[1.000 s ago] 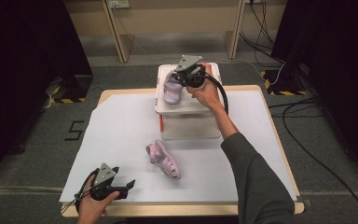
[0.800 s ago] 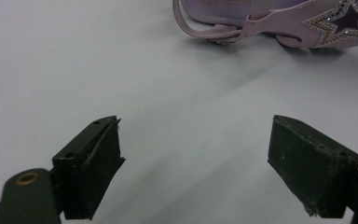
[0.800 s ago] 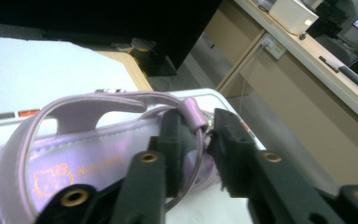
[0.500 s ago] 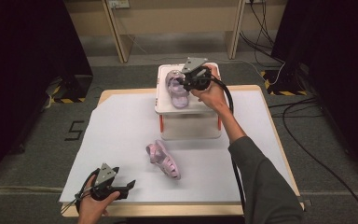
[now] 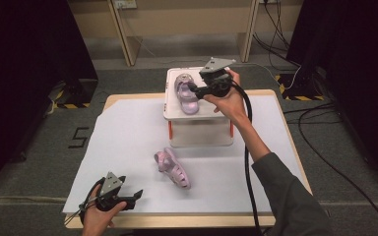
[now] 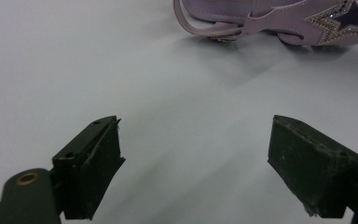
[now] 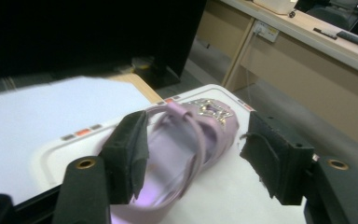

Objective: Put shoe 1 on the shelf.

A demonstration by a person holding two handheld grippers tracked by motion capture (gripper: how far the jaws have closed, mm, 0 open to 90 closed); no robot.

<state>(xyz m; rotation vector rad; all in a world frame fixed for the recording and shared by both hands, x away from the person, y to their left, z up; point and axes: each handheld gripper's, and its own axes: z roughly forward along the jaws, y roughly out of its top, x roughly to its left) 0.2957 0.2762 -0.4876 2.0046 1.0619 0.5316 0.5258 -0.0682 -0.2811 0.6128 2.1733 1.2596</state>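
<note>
Lilac plastic sandal [image 5: 185,93] with a jewelled star on its front strap, lying on the white stand [image 5: 173,112] at the far middle of the worktop [image 5: 128,142]; the right gripper [image 5: 197,91] is held at the sandal's heel end. In the right gripper view the heel strap [image 7: 186,140] rises between the two black fingers [image 7: 130,154], close against the left-hand pad and clear of the right-hand one [image 7: 275,154]; these fingers have just been opening, stand partly apart, and press on nothing, so the sandal rests on the stand under its own weight. The sole near the heel is cut off at the bottom edge of that view and blurred, so whether the left-hand pad touches the strap cannot be told. The second lilac sandal [image 5: 173,168] lies on its side on the white sheet covering the worktop, nearer the person, well apart from the stand. The left gripper [image 5: 134,195] rests low at the near left corner of the worktop, its fingers [image 6: 91,163] spread wide with bare sheet between them; the second sandal lies beyond them, apart from both pads. In the left gripper view that sandal [image 6: 270,21] is cut off by the top edge, leaving its straps, buckle and star trim visible. The right forearm [image 5: 256,142] crosses the stand's right side and hides part of it in the high view.
</note>
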